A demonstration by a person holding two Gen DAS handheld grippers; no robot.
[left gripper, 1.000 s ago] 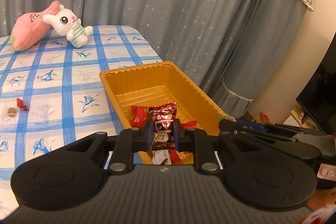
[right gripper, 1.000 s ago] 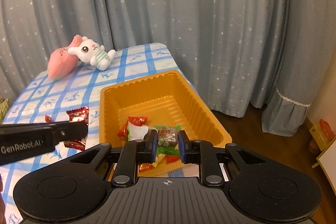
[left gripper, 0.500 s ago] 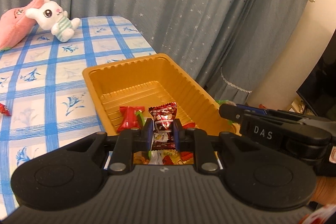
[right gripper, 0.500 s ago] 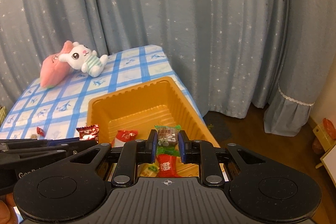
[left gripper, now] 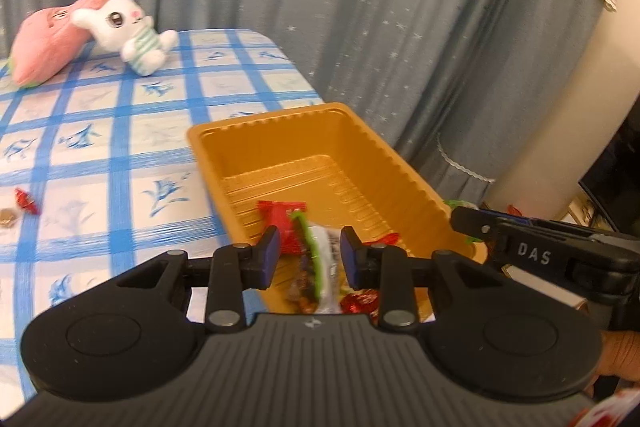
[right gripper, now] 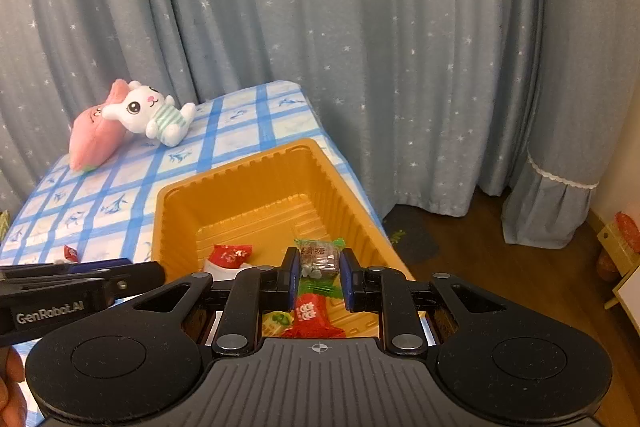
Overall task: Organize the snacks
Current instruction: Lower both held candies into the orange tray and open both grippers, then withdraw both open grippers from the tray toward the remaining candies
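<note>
Several wrapped snacks already lie in the orange tray (left gripper: 400, 163). Left gripper (left gripper: 308, 254) gapes empty above it; right gripper (right gripper: 319, 269) clamps a green-wrapped candy (right gripper: 319, 259). Two sweets (left gripper: 26, 201) remain on the tablecloth beside the tray.

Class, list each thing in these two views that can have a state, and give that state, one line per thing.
Left gripper: open, over the tray, nothing gripped.
Right gripper: shut on green snack, above the tray.
Tray: upright on the table, some snacks inside.
Red candy: loose on the table, outside the tray.
Bunny: lying against pink plush.
</note>
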